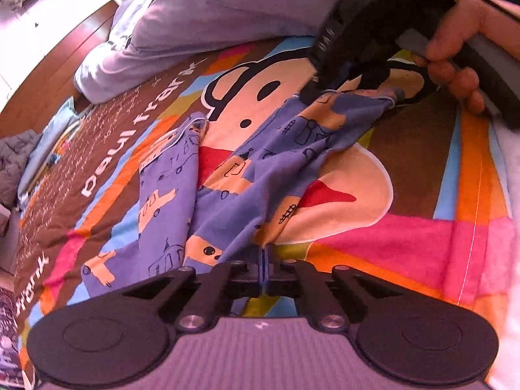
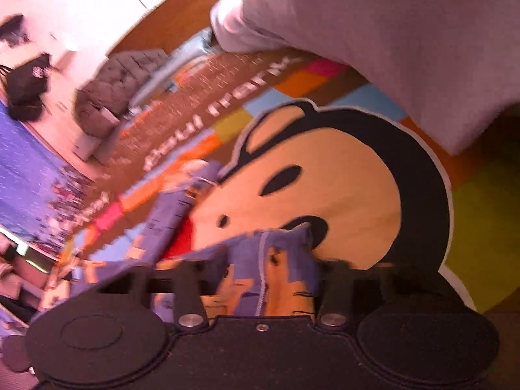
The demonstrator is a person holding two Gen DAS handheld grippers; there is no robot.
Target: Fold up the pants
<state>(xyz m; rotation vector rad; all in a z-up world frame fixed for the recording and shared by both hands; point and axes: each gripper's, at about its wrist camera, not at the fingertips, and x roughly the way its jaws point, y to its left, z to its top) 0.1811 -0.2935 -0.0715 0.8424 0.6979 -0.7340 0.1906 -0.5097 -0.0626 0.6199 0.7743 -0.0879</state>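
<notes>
Blue pants point(image 1: 227, 178) printed with orange cars lie crumpled on a colourful cartoon bedspread point(image 1: 406, 234), their two legs spread apart. At the near edge my left gripper point(image 1: 264, 266) is shut, pinching a corner of the fabric between its fingertips. A person's hand point(image 1: 455, 48) holds my right gripper point(image 1: 351, 91) at the far end of the pants. In the blurred right wrist view, a bunch of the pants point(image 2: 169, 227) fills the gap between the right gripper's point(image 2: 273, 266) fingers, which grip it.
A pale lilac duvet or pillow point(image 1: 195, 16) is heaped on the far part of the bed point(image 2: 390, 32). Off the bed's edge a grey quilted garment point(image 2: 113, 97) lies beside a wooden floor point(image 1: 65, 55). The monkey-face print point(image 2: 325, 178) lies bare past the pants.
</notes>
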